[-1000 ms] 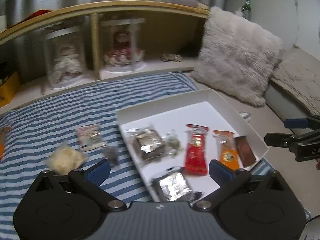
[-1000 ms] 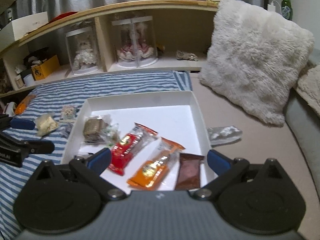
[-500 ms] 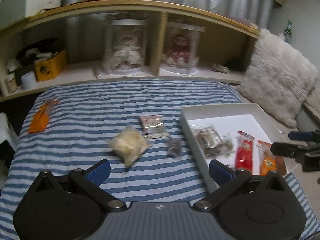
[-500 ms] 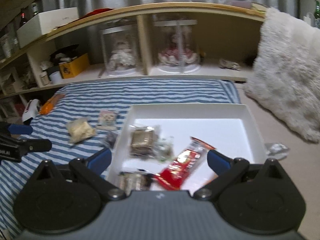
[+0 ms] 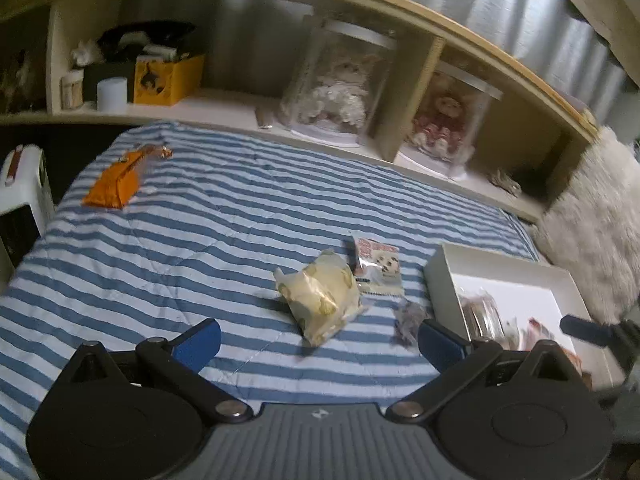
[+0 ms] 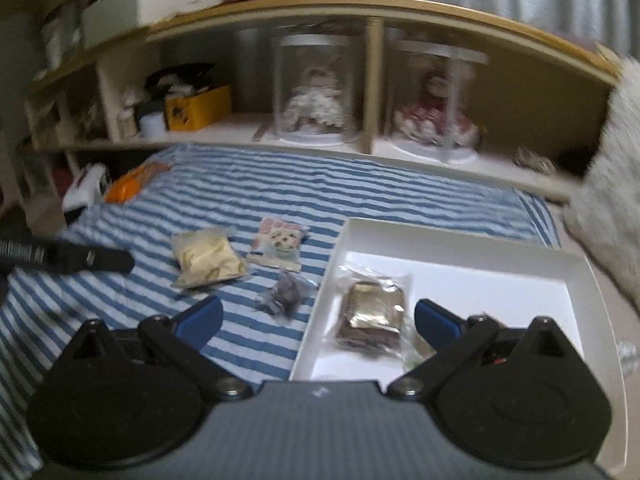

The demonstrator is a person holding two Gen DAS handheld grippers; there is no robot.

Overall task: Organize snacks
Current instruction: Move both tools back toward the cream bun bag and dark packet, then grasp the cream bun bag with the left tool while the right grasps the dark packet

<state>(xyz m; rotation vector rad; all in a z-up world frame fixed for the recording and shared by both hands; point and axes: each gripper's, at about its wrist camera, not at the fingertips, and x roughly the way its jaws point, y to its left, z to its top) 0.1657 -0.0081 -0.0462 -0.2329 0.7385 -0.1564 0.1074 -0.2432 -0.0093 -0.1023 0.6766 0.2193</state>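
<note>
A white tray (image 5: 436,276) lies on the striped blanket at the right, with several snack packs in it, a brown one (image 6: 370,314) nearest. Loose on the blanket lie a pale yellow pack (image 5: 322,296), a pink-and-white pack (image 5: 378,270), a small dark pack (image 5: 408,320) and, far left, an orange pack (image 5: 116,178). My left gripper (image 5: 318,344) is open and empty, just short of the yellow pack. My right gripper (image 6: 318,322) is open and empty, over the tray's left wall (image 6: 320,300). The same packs show in the right wrist view: yellow (image 6: 206,258), pink-and-white (image 6: 280,242), dark (image 6: 286,294).
A wooden shelf (image 5: 404,64) runs behind the blanket with two doll domes (image 5: 340,88), a yellow box (image 5: 166,78) and small jars. A furry white pillow (image 5: 596,220) stands at the right. A white appliance (image 5: 20,184) sits off the blanket's left edge.
Both grippers have swung left, away from the tray and toward the loose packs on the blanket. The yellow pack now lies right before my left gripper. Both stay open and empty.
</note>
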